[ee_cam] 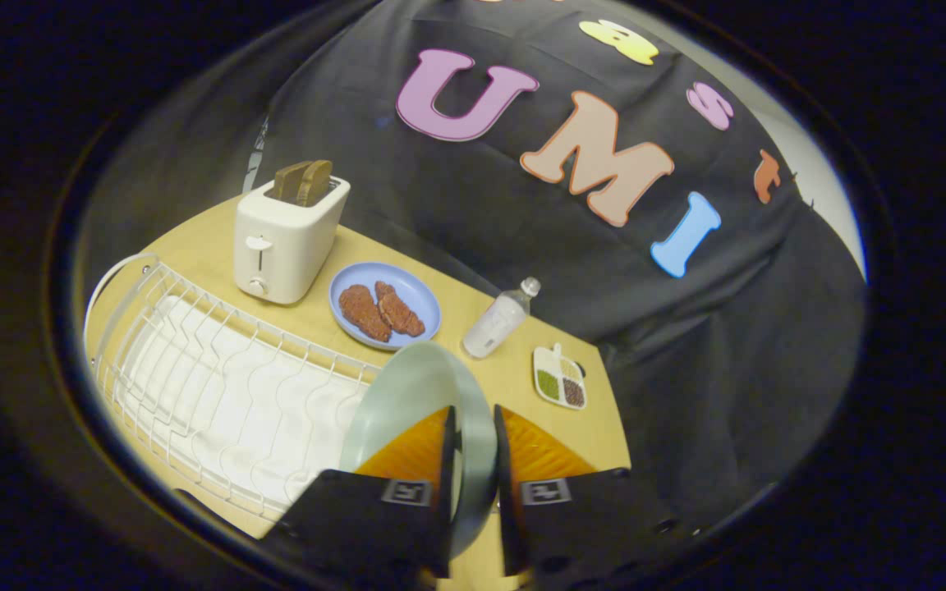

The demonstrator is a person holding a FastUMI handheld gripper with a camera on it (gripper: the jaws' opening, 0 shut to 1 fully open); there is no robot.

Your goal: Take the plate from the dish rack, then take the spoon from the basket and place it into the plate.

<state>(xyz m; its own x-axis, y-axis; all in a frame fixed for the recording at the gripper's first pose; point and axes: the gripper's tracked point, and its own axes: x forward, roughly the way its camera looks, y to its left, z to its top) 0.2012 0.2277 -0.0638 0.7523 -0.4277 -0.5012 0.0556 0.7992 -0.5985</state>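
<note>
A pale green plate (407, 394) stands on edge between my fingers, held up above the wooden table (514, 377). My gripper (473, 427) is shut on the plate's rim, one finger on each face. The white wire dish rack (227, 386) lies just to the left of the plate, and its slots hold nothing. The plate's lower edge is hidden behind my fingers.
Beyond the rack stands a white toaster (284, 234) with bread in it. A blue plate (385, 305) with two brown meat pieces, a lying plastic bottle (496, 322) and a small divided dish (560, 379) of beans sit ahead on the table.
</note>
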